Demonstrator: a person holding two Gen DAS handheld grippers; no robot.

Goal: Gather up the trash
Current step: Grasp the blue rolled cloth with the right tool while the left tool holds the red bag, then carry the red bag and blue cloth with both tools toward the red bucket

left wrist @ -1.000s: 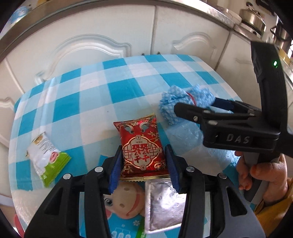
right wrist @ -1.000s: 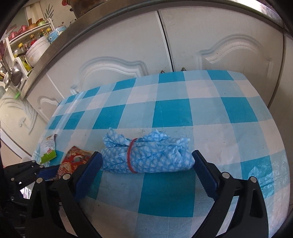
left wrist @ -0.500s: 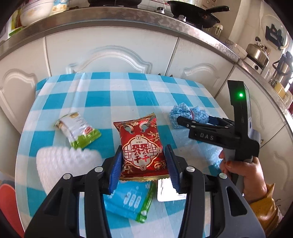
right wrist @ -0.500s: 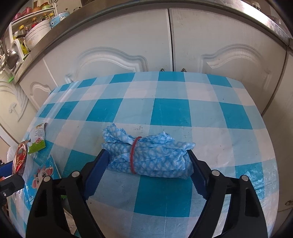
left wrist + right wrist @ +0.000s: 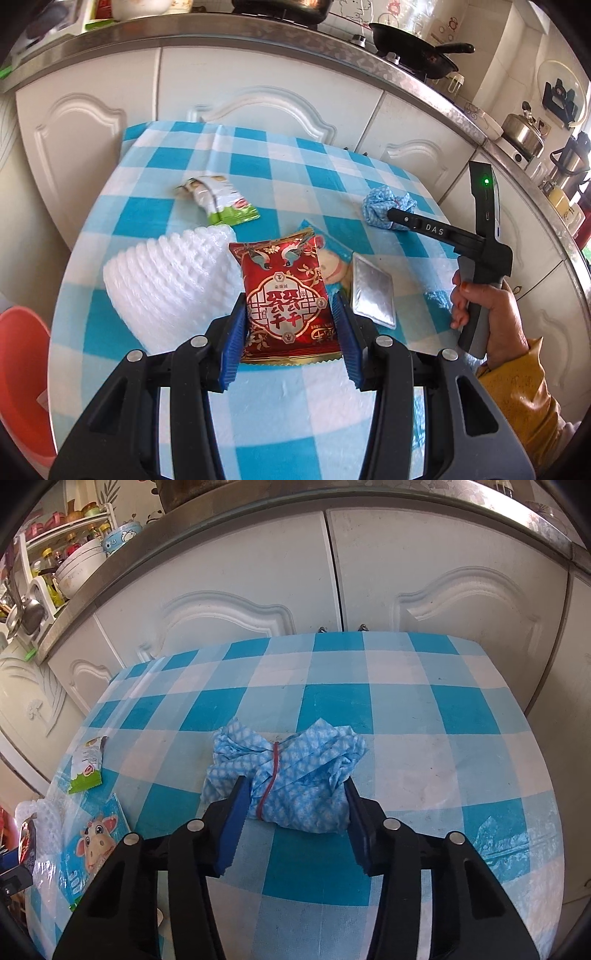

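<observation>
My left gripper (image 5: 290,330) is shut on a red snack packet (image 5: 286,295) and holds it above the blue checked table (image 5: 288,173). My right gripper (image 5: 293,819) is shut on a crumpled blue patterned cloth (image 5: 295,779) tied with a red rubber band, squeezed between the blue pads at the table. The cloth (image 5: 384,206) and right gripper (image 5: 397,218) also show in the left wrist view. A green and white wrapper (image 5: 218,201), a white foam net (image 5: 173,280), a silver foil packet (image 5: 373,295) and a blue cartoon wrapper (image 5: 92,845) lie on the table.
An orange bin (image 5: 22,387) stands at the table's left edge. White cabinet doors (image 5: 258,587) rise behind the table, with a countertop holding a black pan (image 5: 413,55) and a kettle (image 5: 524,129).
My left gripper has risen and pulled back with the red packet, bringing the foam net and bin into view. My right gripper has closed in on the blue cloth, which is now bunched narrower.
</observation>
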